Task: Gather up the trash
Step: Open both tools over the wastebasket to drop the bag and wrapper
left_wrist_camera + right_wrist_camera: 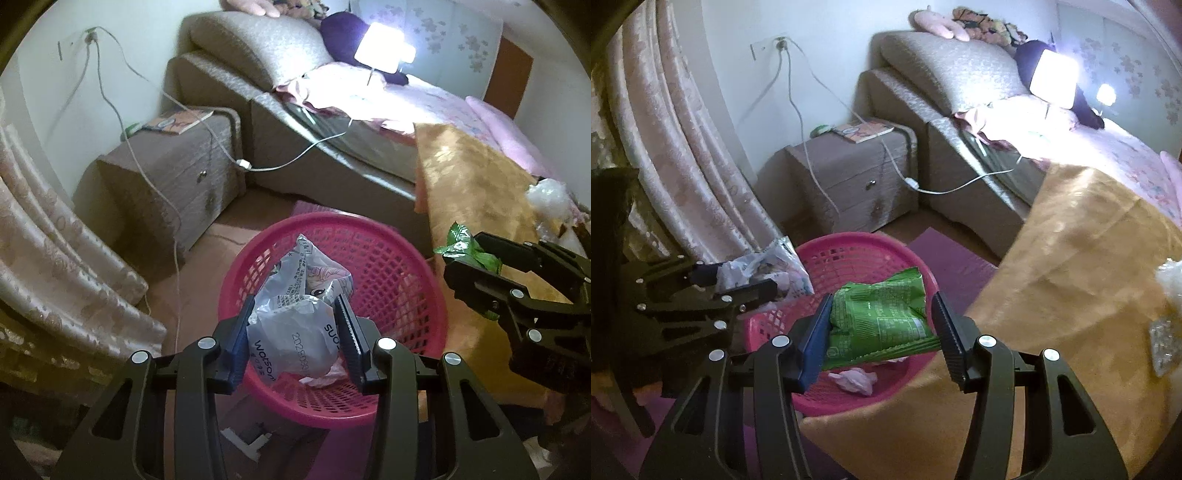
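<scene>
Pink basket [399,258] awaits as left gripper [295,325] clamps a grey wrapper [295,332], right gripper [882,321] a green packet [879,317]; clear plastic [550,199] remains on the bed.

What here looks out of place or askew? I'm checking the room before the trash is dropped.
A white cable trails loose from the wall socket over the bedside cabinet onto the bed. A gold cloth hangs off the bed against the pink basket.

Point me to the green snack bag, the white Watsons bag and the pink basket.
green snack bag [879,321], right wrist view, middle of the printed face.
white Watsons bag [295,343], left wrist view, crumpled front panel.
pink basket [399,266], left wrist view, inner lattice wall.
</scene>
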`<state>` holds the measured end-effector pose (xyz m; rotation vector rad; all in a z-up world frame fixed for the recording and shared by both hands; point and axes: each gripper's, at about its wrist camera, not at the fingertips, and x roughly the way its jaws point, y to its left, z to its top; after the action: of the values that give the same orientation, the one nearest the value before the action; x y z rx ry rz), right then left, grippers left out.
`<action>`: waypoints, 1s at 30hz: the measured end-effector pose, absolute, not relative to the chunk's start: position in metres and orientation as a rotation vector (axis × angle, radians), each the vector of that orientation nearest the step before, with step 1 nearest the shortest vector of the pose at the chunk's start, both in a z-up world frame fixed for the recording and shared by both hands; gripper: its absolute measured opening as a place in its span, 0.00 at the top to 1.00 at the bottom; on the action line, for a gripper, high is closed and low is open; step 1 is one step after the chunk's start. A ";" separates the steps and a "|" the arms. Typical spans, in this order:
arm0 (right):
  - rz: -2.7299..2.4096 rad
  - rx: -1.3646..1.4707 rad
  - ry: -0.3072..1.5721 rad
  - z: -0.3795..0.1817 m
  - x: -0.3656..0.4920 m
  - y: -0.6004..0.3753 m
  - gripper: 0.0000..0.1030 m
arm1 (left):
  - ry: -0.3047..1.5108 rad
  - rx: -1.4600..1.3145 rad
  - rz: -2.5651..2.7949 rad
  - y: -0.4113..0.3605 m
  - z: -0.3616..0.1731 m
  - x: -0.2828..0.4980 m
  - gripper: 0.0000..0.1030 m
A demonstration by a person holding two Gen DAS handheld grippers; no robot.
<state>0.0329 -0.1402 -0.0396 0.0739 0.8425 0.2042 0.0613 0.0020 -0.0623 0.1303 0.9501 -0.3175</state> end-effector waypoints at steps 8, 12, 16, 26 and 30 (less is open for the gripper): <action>0.227 0.108 0.874 -0.047 0.044 -0.137 0.50 | 1.006 0.134 -0.281 0.005 -0.075 0.070 0.59; 0.240 0.118 0.883 -0.050 0.047 -0.136 0.49 | 1.027 0.144 -0.285 0.004 -0.079 0.070 0.58; 0.242 0.123 0.886 -0.051 0.047 -0.135 0.46 | 1.027 0.161 -0.279 0.003 -0.080 0.069 0.49; 0.228 0.130 0.865 -0.047 0.041 -0.139 0.38 | 1.023 0.187 -0.239 0.003 -0.080 0.069 0.35; 0.220 0.140 0.849 -0.044 0.035 -0.143 0.38 | 1.017 0.174 -0.232 0.007 -0.078 0.069 0.33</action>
<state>0.0349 -0.1430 -0.0438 0.1398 0.8494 0.2204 0.0686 0.0065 -0.0782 0.1738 1.0172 -0.2315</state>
